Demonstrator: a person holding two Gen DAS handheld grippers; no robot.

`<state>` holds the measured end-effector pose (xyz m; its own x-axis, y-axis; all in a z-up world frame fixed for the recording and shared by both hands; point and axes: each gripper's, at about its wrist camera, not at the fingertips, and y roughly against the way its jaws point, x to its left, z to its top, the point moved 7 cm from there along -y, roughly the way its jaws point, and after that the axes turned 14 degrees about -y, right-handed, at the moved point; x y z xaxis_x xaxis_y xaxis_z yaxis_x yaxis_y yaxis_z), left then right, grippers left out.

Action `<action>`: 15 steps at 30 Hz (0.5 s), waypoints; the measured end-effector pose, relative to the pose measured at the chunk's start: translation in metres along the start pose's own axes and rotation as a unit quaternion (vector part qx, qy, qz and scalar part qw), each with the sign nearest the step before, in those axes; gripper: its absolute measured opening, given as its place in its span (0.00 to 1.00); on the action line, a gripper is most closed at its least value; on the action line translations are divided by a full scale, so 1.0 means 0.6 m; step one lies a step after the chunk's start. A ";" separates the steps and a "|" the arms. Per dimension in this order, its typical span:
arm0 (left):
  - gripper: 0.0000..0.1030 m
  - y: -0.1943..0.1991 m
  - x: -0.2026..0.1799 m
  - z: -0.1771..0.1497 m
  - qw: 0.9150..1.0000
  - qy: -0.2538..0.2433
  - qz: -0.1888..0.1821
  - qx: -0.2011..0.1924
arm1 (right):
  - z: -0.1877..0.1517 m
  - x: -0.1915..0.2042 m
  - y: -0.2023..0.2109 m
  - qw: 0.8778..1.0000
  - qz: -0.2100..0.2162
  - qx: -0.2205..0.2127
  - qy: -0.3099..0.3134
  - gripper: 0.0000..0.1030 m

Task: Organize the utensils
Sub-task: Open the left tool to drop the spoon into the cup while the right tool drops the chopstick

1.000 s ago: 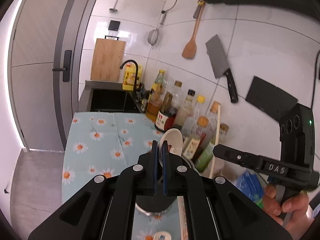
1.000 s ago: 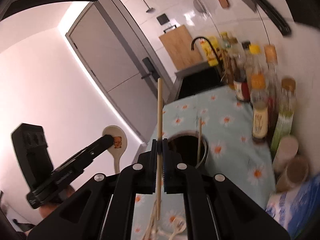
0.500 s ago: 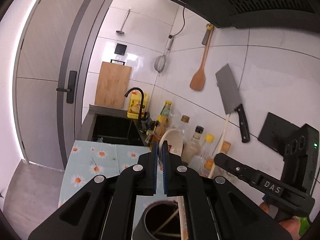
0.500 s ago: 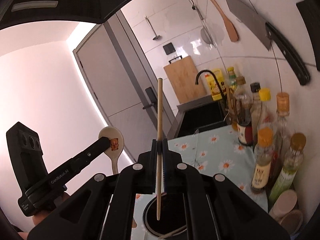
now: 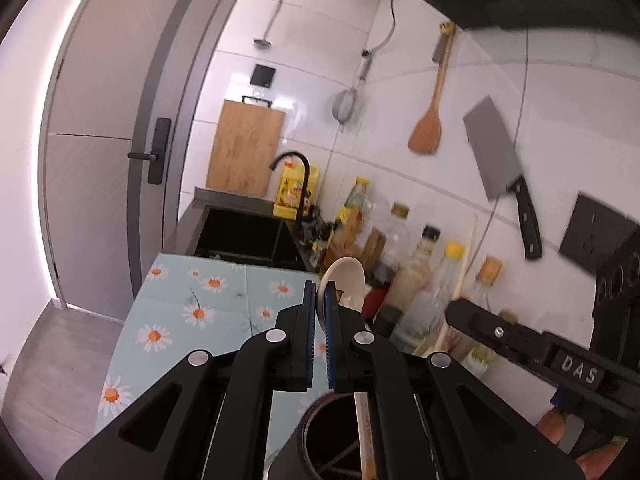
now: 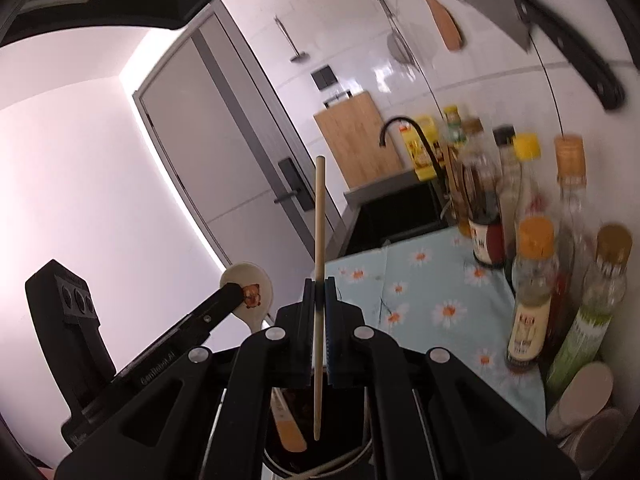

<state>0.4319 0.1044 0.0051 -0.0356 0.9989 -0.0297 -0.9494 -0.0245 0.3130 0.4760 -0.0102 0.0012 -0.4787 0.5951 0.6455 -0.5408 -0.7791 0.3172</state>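
While clamped in black tongs point(image 6: 319, 292): slender wooden chopstick point(image 6: 319, 240), glossy cream spoon point(image 5: 346, 280).

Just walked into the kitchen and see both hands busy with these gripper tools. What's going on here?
A person is sorting utensils into a dark holder on the daisy-print counter. The left gripper is shut on a cream spoon; the right gripper is shut on a wooden chopstick, held upright with its lower end in the mouth of the holder. A few utensils already stand in the holder. Neither piece has been let go.
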 end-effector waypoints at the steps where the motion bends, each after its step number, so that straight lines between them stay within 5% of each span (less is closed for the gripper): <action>1: 0.03 -0.003 -0.003 -0.007 1.000 -0.004 -0.002 0.005 | -0.005 -0.001 -0.001 1.000 -0.001 0.003 0.001 0.06; 12: 0.07 -0.004 -0.030 -0.058 0.998 -0.043 -0.013 0.037 | -0.039 -0.003 -0.004 1.000 -0.008 0.030 -0.004 0.09; 13: 0.13 -0.003 -0.030 -0.060 0.998 -0.041 -0.015 0.042 | -0.042 -0.003 -0.004 0.999 -0.007 0.037 -0.008 0.17; 15: 0.22 0.003 -0.029 -0.064 0.998 -0.034 -0.019 0.044 | -0.045 -0.002 -0.002 0.999 -0.007 0.040 -0.009 0.18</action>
<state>0.4191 0.0856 -0.0302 0.0235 0.9995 0.0213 -0.9188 0.0132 0.3945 0.4583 -0.0047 -0.0186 -0.4574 0.6034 0.6531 -0.4907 -0.7838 0.3805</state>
